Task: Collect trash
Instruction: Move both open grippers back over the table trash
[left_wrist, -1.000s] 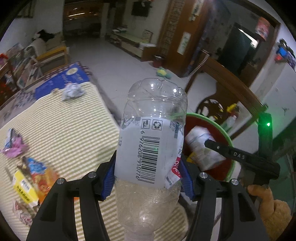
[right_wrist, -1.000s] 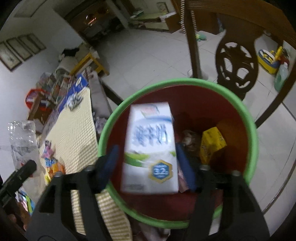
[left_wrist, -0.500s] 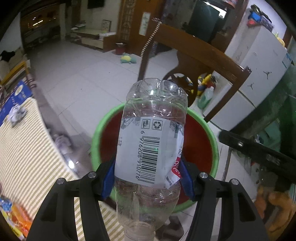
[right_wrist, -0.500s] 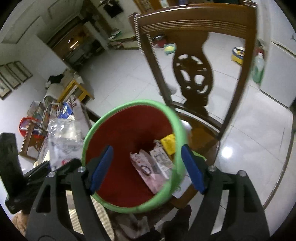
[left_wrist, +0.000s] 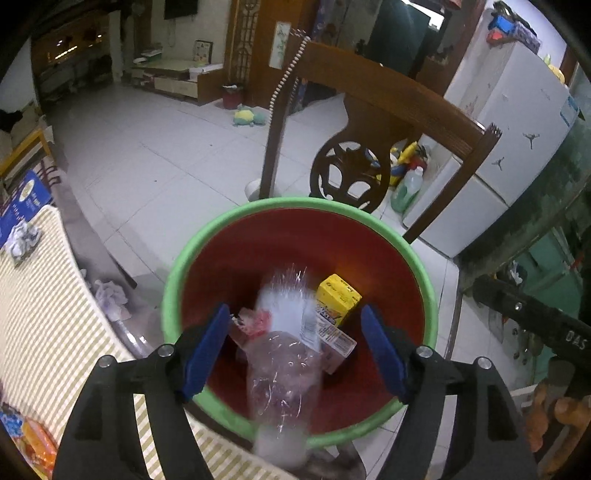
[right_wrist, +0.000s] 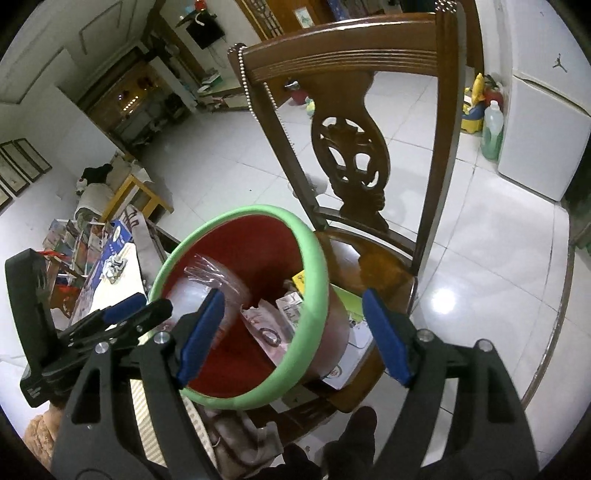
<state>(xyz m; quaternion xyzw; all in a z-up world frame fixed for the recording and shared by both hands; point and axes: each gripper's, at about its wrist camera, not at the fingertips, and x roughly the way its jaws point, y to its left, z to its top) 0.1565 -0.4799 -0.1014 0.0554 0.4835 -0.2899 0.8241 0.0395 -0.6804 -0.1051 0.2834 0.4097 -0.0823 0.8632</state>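
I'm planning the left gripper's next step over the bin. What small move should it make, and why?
Probably swing the left gripper back toward the striped table. Its jaws are opening with the pads clear of the blurred plastic bottle, which is dropping into the green-rimmed bin, and wrappers lie on the table.

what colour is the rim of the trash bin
Green, around a red inside. The bin's rim shows best in the left wrist view.

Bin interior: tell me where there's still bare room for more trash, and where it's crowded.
Free: the far red wall and floor of the bin, beyond the yellow carton. Crowded: the near half, where the blurred plastic bottle lies between the opening jaws of the left hand-held gripper over a pink wrapper.
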